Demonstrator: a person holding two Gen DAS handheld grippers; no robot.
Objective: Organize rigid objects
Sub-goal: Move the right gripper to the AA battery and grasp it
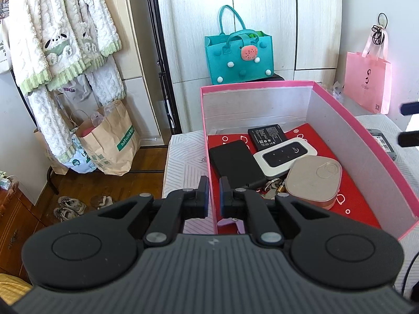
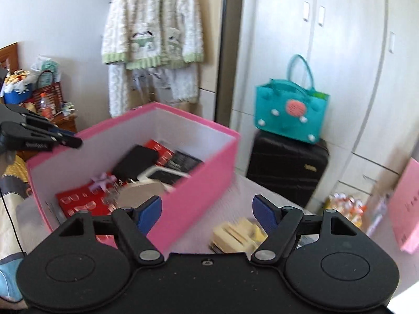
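A pink box (image 1: 366, 133) with white inner walls stands on the table; it also shows in the right wrist view (image 2: 199, 193). Inside lie a black power bank (image 1: 235, 163), a black battery (image 1: 267, 134), a white router (image 1: 284, 158), a beige tin (image 1: 313, 180), keys (image 1: 273, 185) and a purple clip (image 1: 233, 223). My left gripper (image 1: 214, 191) is nearly shut and straddles the box's left wall. My right gripper (image 2: 207, 209) is open and empty, above the table right of the box, over a yellow-cream object (image 2: 235, 234).
A grey device (image 1: 381, 142) lies right of the box. A teal bag (image 2: 292, 110) sits on a black suitcase (image 2: 286, 170). A pink bag (image 1: 366, 81) hangs at right. Paper bags (image 1: 110, 141) and shoes (image 1: 70, 206) are on the floor left.
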